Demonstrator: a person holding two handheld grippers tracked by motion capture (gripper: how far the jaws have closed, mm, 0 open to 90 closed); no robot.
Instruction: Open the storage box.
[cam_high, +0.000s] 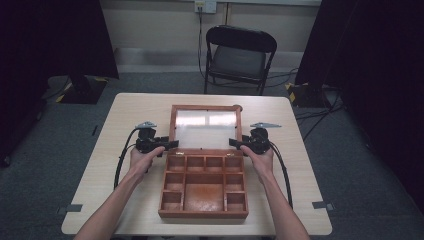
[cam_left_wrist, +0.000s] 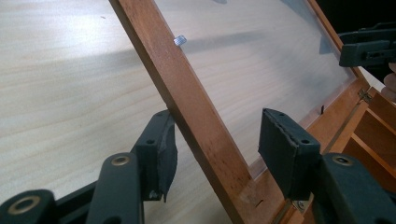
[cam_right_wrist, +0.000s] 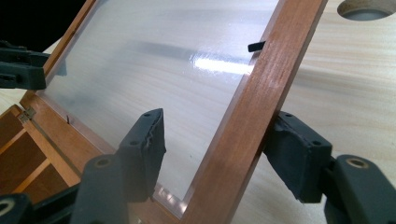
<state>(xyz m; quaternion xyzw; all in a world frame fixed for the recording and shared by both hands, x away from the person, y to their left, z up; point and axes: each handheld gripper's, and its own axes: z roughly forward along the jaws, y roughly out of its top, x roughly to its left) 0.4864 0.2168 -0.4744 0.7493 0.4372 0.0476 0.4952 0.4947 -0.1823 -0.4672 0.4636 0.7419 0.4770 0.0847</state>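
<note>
One wooden box (cam_high: 204, 189) sits on the bench (cam_high: 130, 115), just in front of the person, with its single glazed lid (cam_high: 206, 125) swung fully open and lying back on the bench top beyond the tray. The tray is divided into compartments: four small ones in the row nearest the hinges, one large one in the middle, two small ones stacked down its left side and two down its right, nine in all. Two brass hinges (cam_left_wrist: 364, 95) join the lid to the tray. Two hands come in from below, each holding one tool. The left tool (cam_left_wrist: 215, 144) straddles the left rail of the lid frame; one pad rests against the outer face of the wood and the other stands clear over the glass, so its grip is released. The right tool (cam_right_wrist: 217, 144) straddles the right rail the same way, one pad against the outer face, the other apart from the frame over the pane, also released. One black folding chair (cam_high: 240, 57) stands beyond the bench.
</note>
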